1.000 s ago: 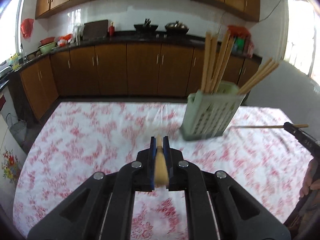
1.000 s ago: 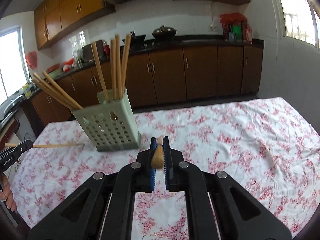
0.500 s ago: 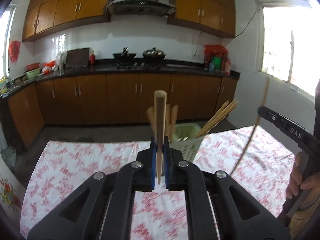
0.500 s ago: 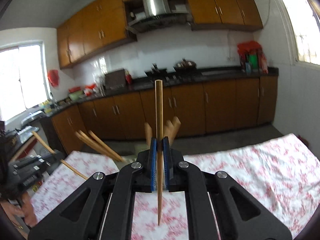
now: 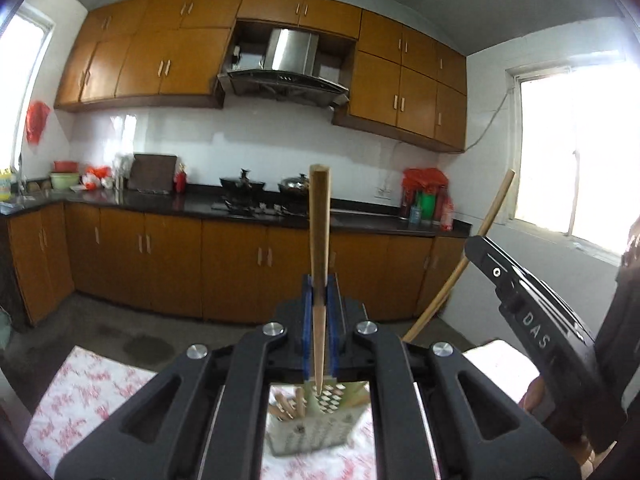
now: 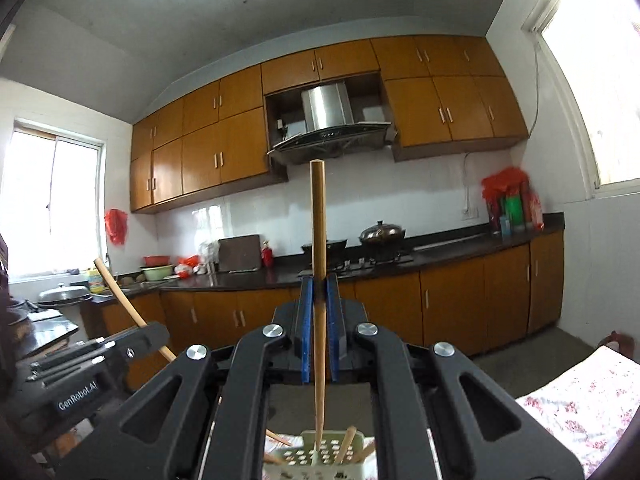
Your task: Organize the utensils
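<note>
While both chopsticks stand upright for a tip-first drop, left gripper point(image 5: 319, 320) jaws clench one chopstick point(image 5: 319, 240), right gripper point(image 6: 319, 328) jaws another point(image 6: 319, 264) — each poised above the green holder point(image 6: 316, 454) on the desk.

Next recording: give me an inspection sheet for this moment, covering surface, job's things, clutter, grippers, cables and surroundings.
Surface: table under a red-flowered white cloth.
Job's things: green perforated holder with several chopsticks in it; one chopstick upright in the left gripper, another chopstick upright in the right gripper.
Clutter: nothing seen on the table.
Grippers: left gripper and right gripper, jaws shut on their chopsticks.
Cables: wall cable by the window.
Surroundings: kitchen cabinets, range hood.
</note>
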`<state>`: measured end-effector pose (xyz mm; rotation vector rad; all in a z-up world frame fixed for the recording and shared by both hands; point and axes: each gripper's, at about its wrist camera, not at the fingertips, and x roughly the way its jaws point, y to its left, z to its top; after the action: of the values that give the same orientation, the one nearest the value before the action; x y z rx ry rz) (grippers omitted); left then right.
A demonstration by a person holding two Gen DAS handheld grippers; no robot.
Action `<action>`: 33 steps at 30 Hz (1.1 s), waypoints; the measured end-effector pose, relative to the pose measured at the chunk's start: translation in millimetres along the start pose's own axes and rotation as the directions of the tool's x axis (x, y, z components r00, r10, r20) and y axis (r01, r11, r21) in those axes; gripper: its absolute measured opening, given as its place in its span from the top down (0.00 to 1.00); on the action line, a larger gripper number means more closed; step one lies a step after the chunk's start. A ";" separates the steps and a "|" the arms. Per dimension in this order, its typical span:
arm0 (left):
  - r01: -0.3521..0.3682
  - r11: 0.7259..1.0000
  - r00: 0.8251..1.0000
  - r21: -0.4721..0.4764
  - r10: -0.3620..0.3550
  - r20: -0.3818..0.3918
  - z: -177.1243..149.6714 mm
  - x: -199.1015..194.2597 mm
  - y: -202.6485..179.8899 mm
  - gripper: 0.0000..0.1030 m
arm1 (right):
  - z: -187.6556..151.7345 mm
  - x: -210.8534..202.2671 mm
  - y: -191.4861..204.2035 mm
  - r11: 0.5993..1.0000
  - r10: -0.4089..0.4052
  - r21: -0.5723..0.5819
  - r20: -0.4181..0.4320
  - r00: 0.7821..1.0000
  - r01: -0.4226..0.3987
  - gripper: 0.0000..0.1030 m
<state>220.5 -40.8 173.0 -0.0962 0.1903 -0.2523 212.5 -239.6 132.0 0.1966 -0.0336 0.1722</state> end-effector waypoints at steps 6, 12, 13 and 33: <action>-0.006 1.000 0.999 -0.018 0.006 -0.047 -27.8 35.2 5.5 0.92 | -32.6 26.1 -9.4 1.000 -0.031 0.004 -0.051 0.998 0.031 0.93; -0.021 0.999 0.994 -0.040 0.016 -0.107 -50.9 56.5 19.1 0.92 | -53.9 34.0 -18.2 0.999 -0.031 0.016 -0.153 0.988 0.034 0.92; -0.022 0.999 0.994 -0.047 0.017 -0.108 -51.9 56.7 21.2 0.92 | -52.9 31.3 -18.0 0.999 -0.027 0.018 -0.157 0.987 0.031 0.92; -0.173 0.979 0.983 0.111 0.178 -0.045 -103.9 -83.3 28.2 0.04 | -64.0 -91.8 -8.9 0.993 -0.071 -0.104 -0.214 0.974 0.050 0.02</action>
<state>127.3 0.4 82.6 0.0341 0.2375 -0.0886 124.7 -250.9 63.0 0.0797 0.1811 0.1300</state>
